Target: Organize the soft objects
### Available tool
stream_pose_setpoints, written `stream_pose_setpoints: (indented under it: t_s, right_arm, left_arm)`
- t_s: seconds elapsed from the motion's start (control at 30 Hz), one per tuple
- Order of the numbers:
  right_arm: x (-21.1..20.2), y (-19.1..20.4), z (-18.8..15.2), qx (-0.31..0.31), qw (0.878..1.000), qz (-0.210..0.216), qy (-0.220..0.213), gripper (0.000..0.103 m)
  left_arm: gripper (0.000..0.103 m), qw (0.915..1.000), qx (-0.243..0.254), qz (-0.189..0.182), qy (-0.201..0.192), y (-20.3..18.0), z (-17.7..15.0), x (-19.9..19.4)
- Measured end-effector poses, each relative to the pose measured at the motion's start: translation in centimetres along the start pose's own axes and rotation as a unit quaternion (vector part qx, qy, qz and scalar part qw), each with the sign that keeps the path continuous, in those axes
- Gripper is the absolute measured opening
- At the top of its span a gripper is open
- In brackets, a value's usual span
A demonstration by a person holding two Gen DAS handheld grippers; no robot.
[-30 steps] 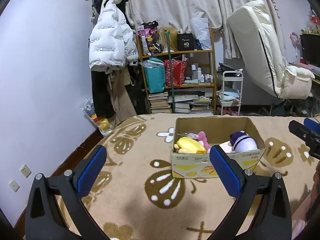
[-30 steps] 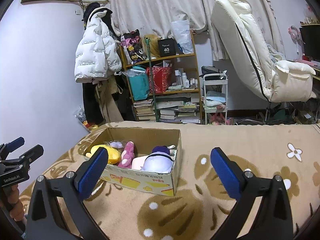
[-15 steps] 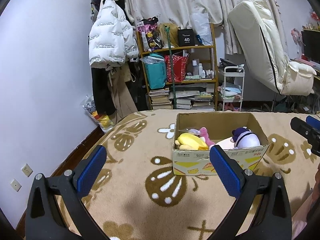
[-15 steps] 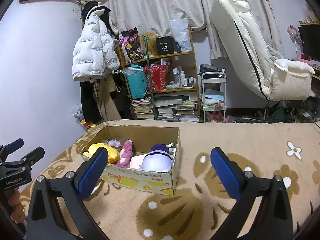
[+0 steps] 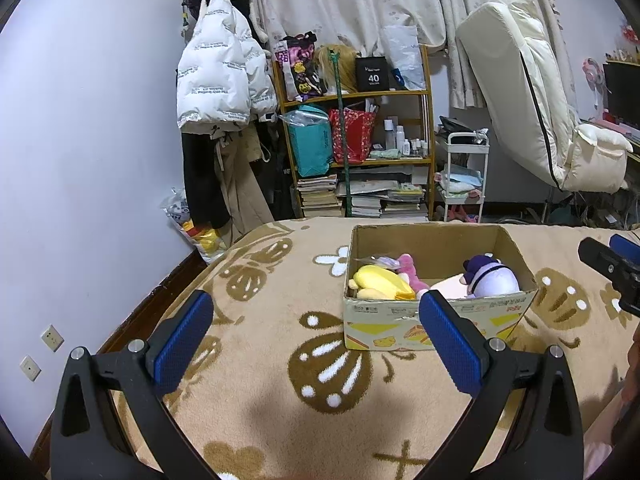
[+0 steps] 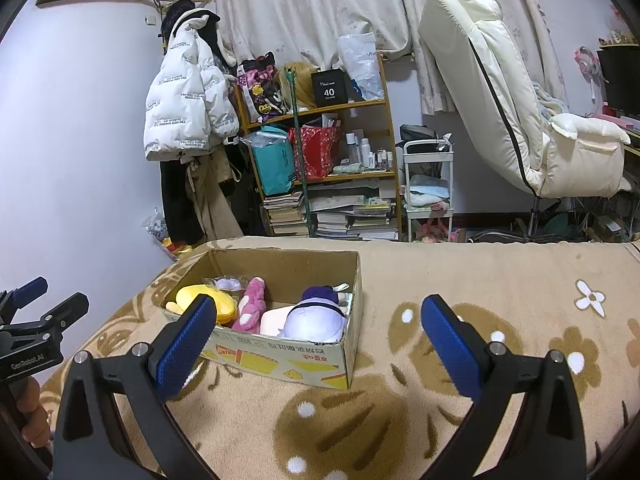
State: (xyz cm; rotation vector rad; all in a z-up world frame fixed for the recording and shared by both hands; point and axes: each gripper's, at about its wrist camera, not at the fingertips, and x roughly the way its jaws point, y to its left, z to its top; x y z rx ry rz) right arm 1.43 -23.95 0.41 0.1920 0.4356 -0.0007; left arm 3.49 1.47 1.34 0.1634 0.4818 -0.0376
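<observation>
Hidden: lower part of every toy sits behind the walls of the open brown cardboard box [image 6: 280, 364]; pale pink flat item [image 6: 274, 322] is mostly covered by the toy beside it, can't tell what it is.
Cut off: left claw [image 5: 316, 334] seen in the right wrist view only as a dark tip at the frame's left edge, w/ fingers of the person's hand [image 6: 30, 404] below it; right claw [image 6: 318, 336] shows in the left wrist view only as a black-and-blue tip, right of the box.
Hard to make out: clear plastic packet w/ a pale purple piece [image 6: 226, 283], at the box's back-left.
Box: sits on the tan blanket w/ brown butterfly and white flower pattern [image 5: 256, 344], flaps open.
Contents: yellow plush toy [image 5: 380, 282] at box's left end; pink plush toy [image 6: 252, 304] next to it, toward the middle; white round plush w/ purple cap [image 5: 492, 278] at box's right end.
Left claw: blue pads spread wide, nothing between, short of the box's near-left corner.
Right claw: blue pads spread wide, empty, near the box's front-right corner.
</observation>
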Motion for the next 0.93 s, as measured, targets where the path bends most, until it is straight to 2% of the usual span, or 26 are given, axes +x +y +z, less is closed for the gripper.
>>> stream_pose_setpoints:
  t_s: [0.93]
  right_arm:
    - [0.41,-0.64,-0.53,0.003,1.000,0.001,0.004,0.103]
  left_arm:
    - [0.102,1.0000,-0.004,-0.005,-0.005,-0.37,0.32,-0.66]
